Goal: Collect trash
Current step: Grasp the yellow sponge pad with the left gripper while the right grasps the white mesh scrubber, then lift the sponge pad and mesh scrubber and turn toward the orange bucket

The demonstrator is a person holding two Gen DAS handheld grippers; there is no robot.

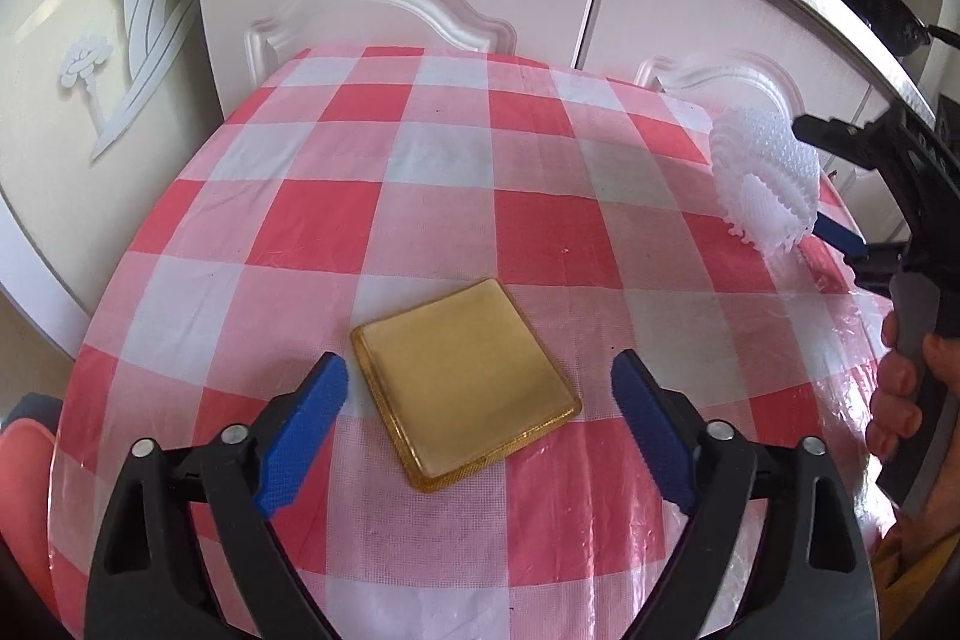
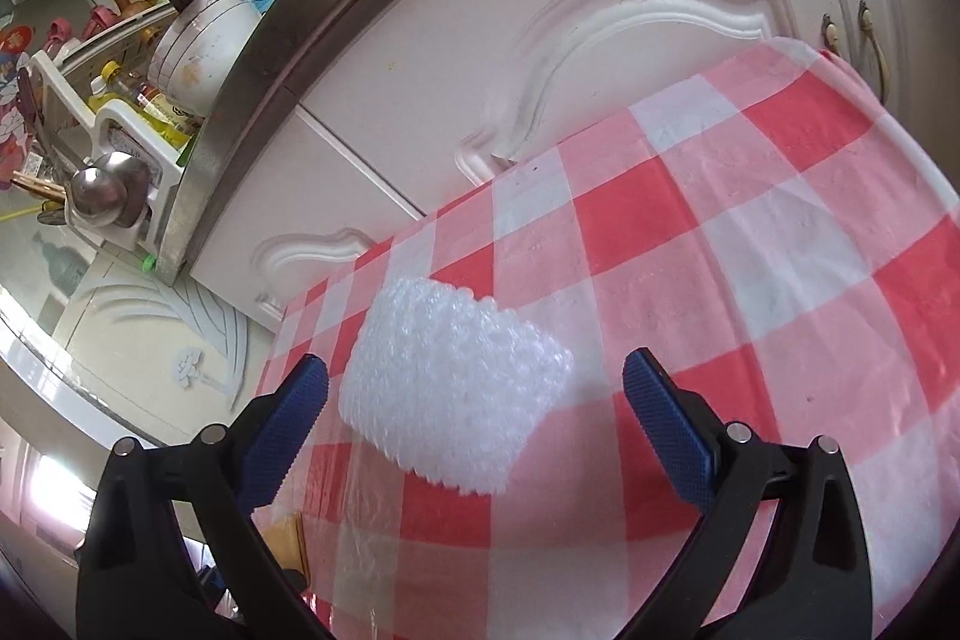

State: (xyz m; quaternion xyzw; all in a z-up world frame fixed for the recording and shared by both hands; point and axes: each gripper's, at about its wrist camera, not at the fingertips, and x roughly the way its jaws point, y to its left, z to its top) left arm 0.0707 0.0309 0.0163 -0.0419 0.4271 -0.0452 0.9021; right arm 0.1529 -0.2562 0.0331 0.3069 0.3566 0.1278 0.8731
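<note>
Amber plastic tray [image 1: 465, 382] lies between the wide left gripper [image 1: 480, 424] near the table's [image 1: 384, 148] front edge, ungrasped; closing comes next.

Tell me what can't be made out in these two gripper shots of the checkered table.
- Left wrist view: the right gripper is cut off by the picture's right edge, and the white foam net covers its nearer blue pad.
- Right wrist view: the foam net hides the tablecloth beneath it, so contact is unclear.
- No trash bin shows in either view.
- Left wrist view: the amber tray's underside is unseen.
</note>
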